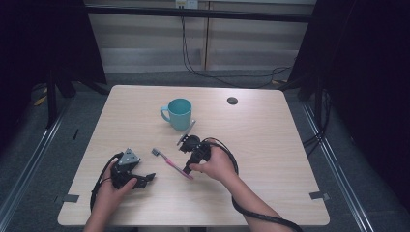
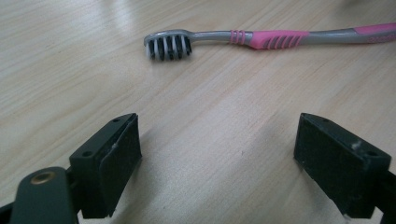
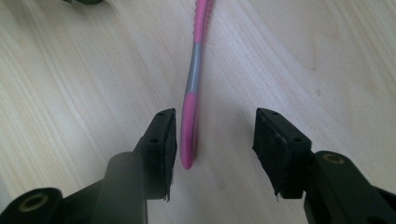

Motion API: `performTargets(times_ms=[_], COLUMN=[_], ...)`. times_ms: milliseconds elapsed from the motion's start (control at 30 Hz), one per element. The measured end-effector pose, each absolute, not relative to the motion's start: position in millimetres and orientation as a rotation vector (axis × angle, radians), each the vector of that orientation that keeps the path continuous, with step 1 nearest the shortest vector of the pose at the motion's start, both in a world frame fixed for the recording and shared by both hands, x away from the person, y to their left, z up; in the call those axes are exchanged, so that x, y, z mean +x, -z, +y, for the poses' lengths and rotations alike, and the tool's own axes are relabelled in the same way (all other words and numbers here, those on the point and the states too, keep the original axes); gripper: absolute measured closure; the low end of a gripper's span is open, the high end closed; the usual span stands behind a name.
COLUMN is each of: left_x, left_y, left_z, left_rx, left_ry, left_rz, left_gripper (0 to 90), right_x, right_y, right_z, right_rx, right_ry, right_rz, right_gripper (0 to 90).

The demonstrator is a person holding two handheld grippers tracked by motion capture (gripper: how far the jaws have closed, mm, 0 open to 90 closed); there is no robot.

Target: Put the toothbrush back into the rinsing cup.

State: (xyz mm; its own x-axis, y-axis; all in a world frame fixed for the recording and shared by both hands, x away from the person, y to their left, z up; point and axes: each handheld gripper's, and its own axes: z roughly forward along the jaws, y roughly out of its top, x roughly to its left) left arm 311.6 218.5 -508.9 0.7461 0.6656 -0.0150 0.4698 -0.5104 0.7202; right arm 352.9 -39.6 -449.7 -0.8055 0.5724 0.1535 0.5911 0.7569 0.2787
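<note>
A pink and grey toothbrush (image 1: 170, 163) lies flat on the wooden table (image 1: 270, 145), bristle head toward the left. My right gripper (image 1: 187, 170) stands over its handle end. In the right gripper view the jaws (image 3: 215, 144) straddle the pink handle tip (image 3: 189, 135), which lies close to the left pad (image 3: 169, 140) with a clear gap to the other pad, so this gripper is open. My left gripper (image 1: 145, 179) rests low on the table at the front left, open and with nothing between its jaws (image 2: 217, 149). Beyond it lies the toothbrush (image 2: 261, 38), its bristles turned this way.
A teal mug (image 1: 180, 113) stands upright behind the toothbrush, handle to the left. A dark round cable hole (image 1: 232, 100) sits near the table's far edge. Black cables trail from both grippers toward the front edge.
</note>
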Motion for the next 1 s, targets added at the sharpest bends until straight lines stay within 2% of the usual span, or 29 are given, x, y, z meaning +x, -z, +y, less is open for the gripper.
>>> performTargets(times_ms=[1000], left_x=[311], left_y=[509], left_z=[218], left_rx=[2.199], left_ry=[-0.341], left_rz=[0.854], left_gripper=[14.4], right_x=[360], right_y=[456], right_z=[-7], right_rx=[-0.920], right_ry=[0.341], right_rz=[-2.898], right_gripper=[62.2])
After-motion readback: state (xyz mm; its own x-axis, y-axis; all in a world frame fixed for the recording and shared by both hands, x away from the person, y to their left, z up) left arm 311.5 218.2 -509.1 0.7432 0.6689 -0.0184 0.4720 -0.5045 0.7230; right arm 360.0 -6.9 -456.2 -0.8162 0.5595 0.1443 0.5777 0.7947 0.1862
